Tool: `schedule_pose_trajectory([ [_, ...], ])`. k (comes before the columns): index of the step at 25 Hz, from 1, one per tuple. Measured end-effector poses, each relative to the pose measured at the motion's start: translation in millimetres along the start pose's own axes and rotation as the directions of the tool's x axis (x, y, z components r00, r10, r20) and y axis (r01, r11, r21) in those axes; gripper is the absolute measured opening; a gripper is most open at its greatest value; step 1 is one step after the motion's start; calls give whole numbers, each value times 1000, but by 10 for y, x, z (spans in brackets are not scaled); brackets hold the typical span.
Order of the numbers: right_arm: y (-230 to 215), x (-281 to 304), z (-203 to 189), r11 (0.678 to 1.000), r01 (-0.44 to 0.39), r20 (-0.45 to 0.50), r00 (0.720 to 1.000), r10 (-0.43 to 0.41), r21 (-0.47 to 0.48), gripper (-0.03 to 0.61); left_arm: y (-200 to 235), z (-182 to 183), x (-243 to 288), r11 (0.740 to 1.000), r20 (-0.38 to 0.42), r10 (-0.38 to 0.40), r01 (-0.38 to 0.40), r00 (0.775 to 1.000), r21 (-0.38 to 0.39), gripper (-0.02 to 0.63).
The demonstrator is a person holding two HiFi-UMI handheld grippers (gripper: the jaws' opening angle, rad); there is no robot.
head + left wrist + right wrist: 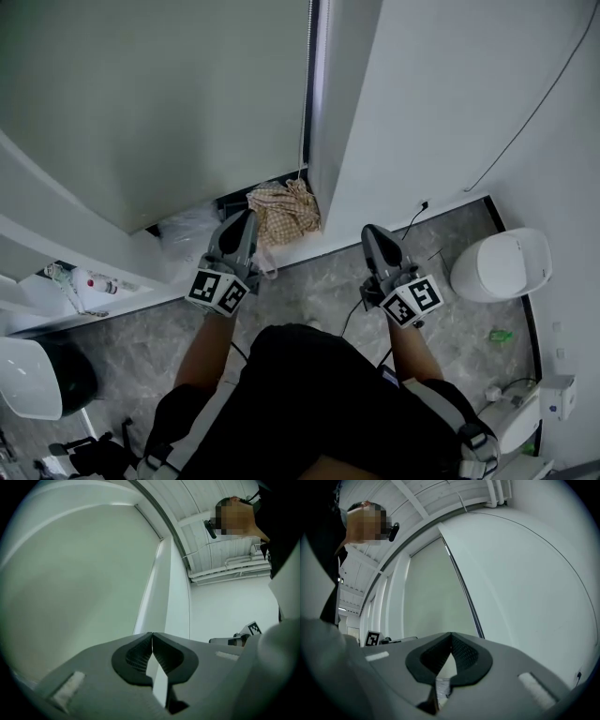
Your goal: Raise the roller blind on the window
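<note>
The roller blind (pixel 159 103) fills the upper left of the head view, drawn down over the window, so I judge the raising not yet begun. My left gripper (pixel 246 220) and right gripper (pixel 371 234), lower centre, are both closed on nothing, clear of the blind.

free: grey floor (pixel 314 281) mid-frame, open | blocked: roller blind (pixel 159 103) upper left, wall (pixel 450 94) upper right | 2 obstacles: checked cloth (pixel 281 211) centre, white container (pixel 502 265) right
</note>
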State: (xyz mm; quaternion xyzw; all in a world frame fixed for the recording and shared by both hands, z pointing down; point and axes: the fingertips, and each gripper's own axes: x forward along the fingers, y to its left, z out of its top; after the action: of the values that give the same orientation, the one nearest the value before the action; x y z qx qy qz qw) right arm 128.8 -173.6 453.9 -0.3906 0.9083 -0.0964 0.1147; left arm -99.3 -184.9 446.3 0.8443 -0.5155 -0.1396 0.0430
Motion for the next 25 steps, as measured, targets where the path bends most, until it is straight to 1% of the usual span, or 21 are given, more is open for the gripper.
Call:
schedule_pose_trajectory([
  [2,-100,20,16,1000,16,8,1000,-16,9,-2,-12,23,212,999,-7,-35,35,999,7,3],
  [4,-182,53,22,999,36,15,999,-36,12,-2,10,-2,415,997,-12,-75,75,997,13,21],
  [7,-294,130,40,997,78,20,997,-78,1,-2,31,-47,719,989,-16,-146,146,989,16,23],
  [9,-366,218,79,994,106,28,994,-106,-12,-2,36,-35,952,980,-21,-196,196,980,9,37],
  [12,-421,317,149,990,141,45,989,-139,-26,-2,84,-29,1262,967,-24,-255,255,967,-19,40],
  [13,-438,334,170,988,152,51,987,-151,-29,-2,87,-34,1357,961,-26,-277,276,961,-25,42],
  [14,-455,350,186,986,163,58,985,-161,-31,-2,87,-38,1454,954,-30,-299,298,954,-28,61],
  [17,-479,369,200,979,198,75,978,-195,-38,-2,84,-35,1736,935,-40,-355,354,934,-27,74],
  [21,-493,314,195,967,251,96,964,-246,-38,-2,104,28,2121,917,-37,-398,398,917,-8,78],
  [23,-481,281,225,962,273,120,955,-270,-14,-2,132,68,2318,911,-35,-413,413,910,6,91],
  [25,-460,246,268,956,293,148,945,-291,10,-2,172,103,2503,909,-28,-416,416,909,6,108],
])
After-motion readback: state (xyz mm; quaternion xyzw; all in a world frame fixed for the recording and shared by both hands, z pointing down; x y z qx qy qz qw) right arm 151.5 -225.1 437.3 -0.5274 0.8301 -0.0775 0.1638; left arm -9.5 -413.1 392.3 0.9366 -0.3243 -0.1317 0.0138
